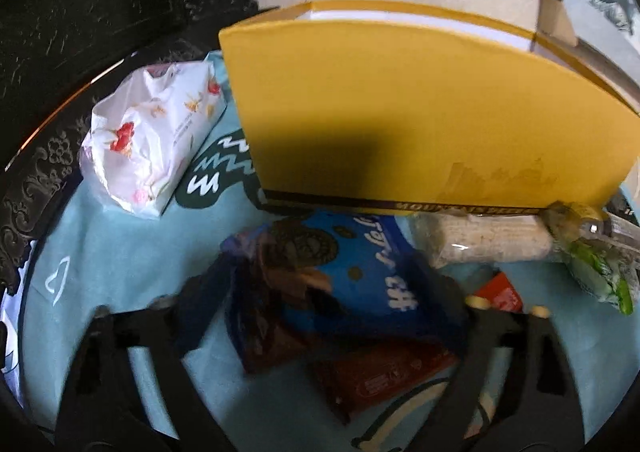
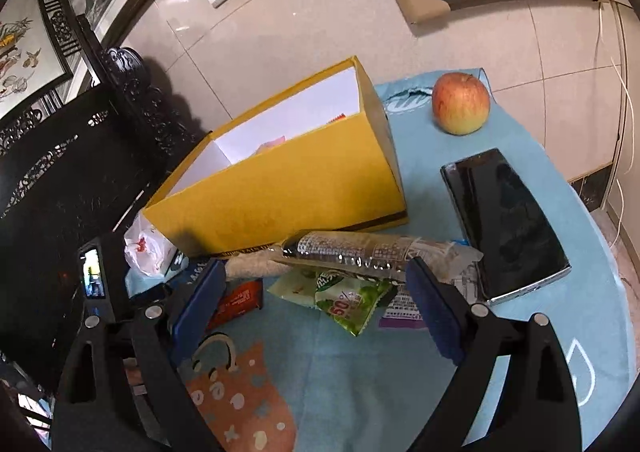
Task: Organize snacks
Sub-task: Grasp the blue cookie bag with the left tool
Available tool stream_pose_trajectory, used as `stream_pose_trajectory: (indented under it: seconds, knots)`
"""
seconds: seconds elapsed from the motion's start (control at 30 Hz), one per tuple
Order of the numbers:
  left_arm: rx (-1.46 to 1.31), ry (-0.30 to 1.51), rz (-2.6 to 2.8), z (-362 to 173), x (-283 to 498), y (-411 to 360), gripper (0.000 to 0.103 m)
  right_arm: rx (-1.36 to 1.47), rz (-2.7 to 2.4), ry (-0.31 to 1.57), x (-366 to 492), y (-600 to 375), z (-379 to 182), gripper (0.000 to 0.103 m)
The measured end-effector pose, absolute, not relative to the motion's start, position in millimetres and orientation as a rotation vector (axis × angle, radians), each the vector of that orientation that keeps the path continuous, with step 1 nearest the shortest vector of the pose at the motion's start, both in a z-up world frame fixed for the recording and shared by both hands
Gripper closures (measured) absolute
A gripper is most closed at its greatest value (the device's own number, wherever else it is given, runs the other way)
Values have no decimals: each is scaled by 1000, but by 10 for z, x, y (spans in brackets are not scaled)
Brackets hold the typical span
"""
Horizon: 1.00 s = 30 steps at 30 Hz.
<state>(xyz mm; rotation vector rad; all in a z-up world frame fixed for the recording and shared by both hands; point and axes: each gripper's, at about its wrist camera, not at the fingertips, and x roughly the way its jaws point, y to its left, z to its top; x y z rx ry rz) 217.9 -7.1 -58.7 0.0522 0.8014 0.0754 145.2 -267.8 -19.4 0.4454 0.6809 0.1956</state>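
Observation:
A blue cookie pack lies on the light blue cloth in front of the tall yellow box. My left gripper straddles it, and its blurred pads meet the pack's two sides, whose left edge looks crumpled. A dark red packet lies under the pack. My right gripper stands open above a green packet; its blue pads touch nothing. A long cracker roll in clear wrap lies just past its tips, against the yellow box, which is open at the top.
A white strawberry-print bag sits left of the box, and a small red packet near the right gripper's left pad. An apple and a black phone lie to the right. Carved dark furniture stands at the left.

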Motion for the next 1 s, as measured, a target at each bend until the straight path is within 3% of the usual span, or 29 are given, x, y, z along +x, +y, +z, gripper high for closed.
stream_pose_trajectory:
  seconds: [0.1,0.17,0.2,0.57,0.67,0.73,0.83,0.93,1.0]
  knots:
    - [33,758,75,-491,2084,-31,48,416,180,688,1472,-2656,-224,11]
    - [10,728,72,-395,2064,12,53,393,160,683,1473,-2654,-225,11]
    - [6,702,69,-347,2031,28,64,376,149,672,1465,-2660,-208,11]
    - [-73,755,21,-369,2070,209,64,174,261,624,1434,-2537,-171,11]
    - [-84,780,2,-399,2083,198,58,104,307,643,1446,-2336,-244,11]
    - [-92,800,-9,-435,2095,184,38,74,302,664,1476,-2272,-290,11]
    - [-76,831,-36,-485,2105,105,19,95,291,669,1478,-2302,-293,11]
    - [-22,839,-40,-548,2118,-12,11,144,272,663,1471,-2397,-271,11]
    - [16,857,-26,-641,2155,-60,12,156,262,659,1457,-2420,-253,11]
